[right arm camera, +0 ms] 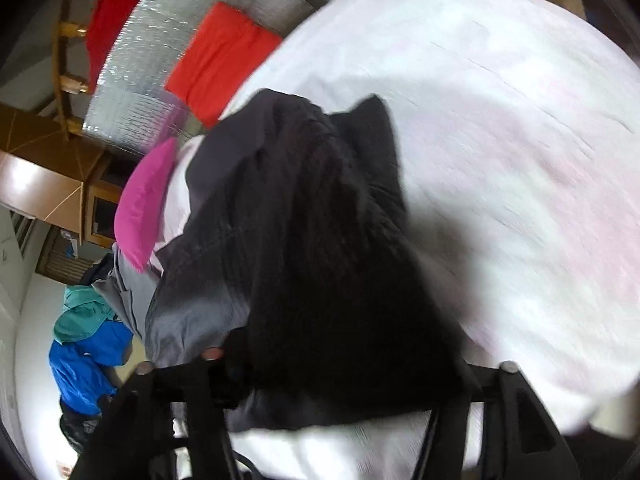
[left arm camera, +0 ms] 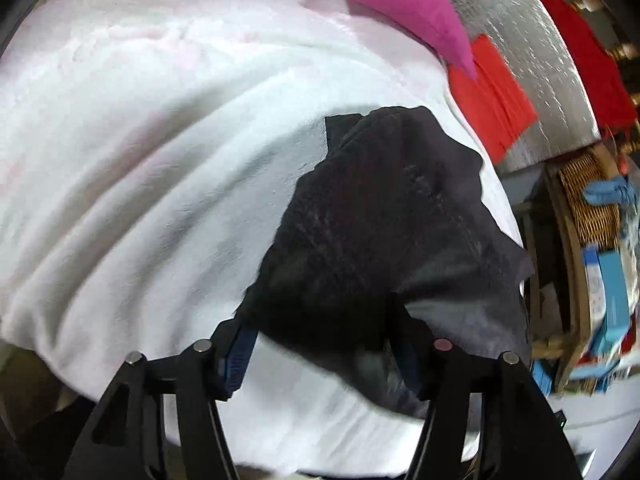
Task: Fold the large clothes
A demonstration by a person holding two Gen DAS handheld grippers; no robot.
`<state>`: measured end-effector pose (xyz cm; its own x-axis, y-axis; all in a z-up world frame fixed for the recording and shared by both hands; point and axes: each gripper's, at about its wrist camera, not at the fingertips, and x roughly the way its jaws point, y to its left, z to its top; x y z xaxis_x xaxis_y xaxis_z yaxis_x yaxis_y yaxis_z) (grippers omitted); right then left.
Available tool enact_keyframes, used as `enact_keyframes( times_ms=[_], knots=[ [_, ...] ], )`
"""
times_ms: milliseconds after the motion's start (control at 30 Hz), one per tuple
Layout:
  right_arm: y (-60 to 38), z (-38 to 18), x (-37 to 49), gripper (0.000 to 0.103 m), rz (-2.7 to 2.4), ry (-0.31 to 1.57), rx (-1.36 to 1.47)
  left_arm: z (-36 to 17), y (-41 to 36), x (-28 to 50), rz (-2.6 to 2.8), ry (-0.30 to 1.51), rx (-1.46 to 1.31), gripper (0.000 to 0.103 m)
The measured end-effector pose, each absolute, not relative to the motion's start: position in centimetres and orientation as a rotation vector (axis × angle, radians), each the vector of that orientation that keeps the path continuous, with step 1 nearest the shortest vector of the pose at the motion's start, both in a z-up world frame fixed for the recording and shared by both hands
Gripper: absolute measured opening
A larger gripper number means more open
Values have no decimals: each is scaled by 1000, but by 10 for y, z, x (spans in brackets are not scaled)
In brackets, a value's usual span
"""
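Note:
A dark grey and black garment (left arm camera: 380, 216) lies bunched on a fluffy white-pink blanket (left arm camera: 160, 140) that covers the bed. My left gripper (left arm camera: 320, 332) stands wide over the garment's near end. Its blue-padded left finger (left arm camera: 236, 360) is bare, and the cloth drapes over the right one. In the right wrist view the same garment (right arm camera: 312, 240) is heaped between the spread fingers of my right gripper (right arm camera: 344, 360) and hides both tips. Neither pair of pads visibly presses the cloth. The blanket (right arm camera: 500, 140) spreads to the right.
A magenta pillow (left arm camera: 408, 4), a red cloth (left arm camera: 492, 92) and a silver quilted mat (left arm camera: 532, 40) lie past the garment. A wicker basket (left arm camera: 588, 208) and blue boxes (left arm camera: 612, 292) stand beside the bed. Blue and teal clothes (right arm camera: 88, 344) are piled at the left.

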<state>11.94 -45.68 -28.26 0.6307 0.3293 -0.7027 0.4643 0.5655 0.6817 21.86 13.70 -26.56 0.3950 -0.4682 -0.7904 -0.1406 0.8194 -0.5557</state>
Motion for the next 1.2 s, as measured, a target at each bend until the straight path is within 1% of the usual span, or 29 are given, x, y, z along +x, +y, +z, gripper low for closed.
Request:
enact_keyframes(
  times_ms=[33,100,200,300,400,533,633,767,800,833,867,900,933,967,1000,1033,1100,1167,1200],
  knots=[
    [-462,-279,111,68,-93,942,979,-261,140,216,-222,1167,-579,68],
    [-471,-266,94,69,-112,949,925,-245,150,205,-193,1153,-485,69],
    [-494,-240,74,72,-209,887,833,-219,170,201,-116,1081,-389,71],
    [-507,-223,94,73,-217,821,841,-200,166,229,-111,1044,-373,73],
    [-506,-215,139,75,-184,790,798,-200,140,265,-140,1047,-339,76],
    [-501,-228,211,75,-187,804,740,-224,108,308,-182,1146,-356,76],
    [-500,-249,261,75,-180,855,771,-245,101,326,-201,1187,-427,76],
    [-498,-285,298,75,-188,956,782,-255,82,343,-214,1188,-440,75],
    [-495,-292,302,74,-182,981,777,-256,79,346,-204,1178,-416,67],
    [-490,-295,305,72,-183,994,749,-257,75,349,-192,1166,-401,56],
    [-486,-294,306,54,-214,994,691,-256,75,349,-180,1149,-392,51],
    [-484,-289,307,39,-236,986,646,-256,74,351,-175,1135,-390,43],
    [-483,-283,307,33,-244,963,629,-255,74,352,-174,1119,-392,36],
    [-482,-278,308,19,-239,932,624,-252,73,353,-173,1095,-392,33],
    [-480,-266,306,16,-230,871,621,-250,71,354,-172,1078,-388,30],
    [-477,-256,304,16,-245,826,596,-247,71,354,-170,1067,-384,28],
    [-470,-247,304,16,-275,775,522,-245,69,357,-159,1043,-371,27],
    [-468,-264,313,16,-312,819,488,-251,65,364,-125,1024,-337,28],
    [-469,-279,319,16,-320,866,503,-255,63,366,-113,1027,-319,31]
  ],
)
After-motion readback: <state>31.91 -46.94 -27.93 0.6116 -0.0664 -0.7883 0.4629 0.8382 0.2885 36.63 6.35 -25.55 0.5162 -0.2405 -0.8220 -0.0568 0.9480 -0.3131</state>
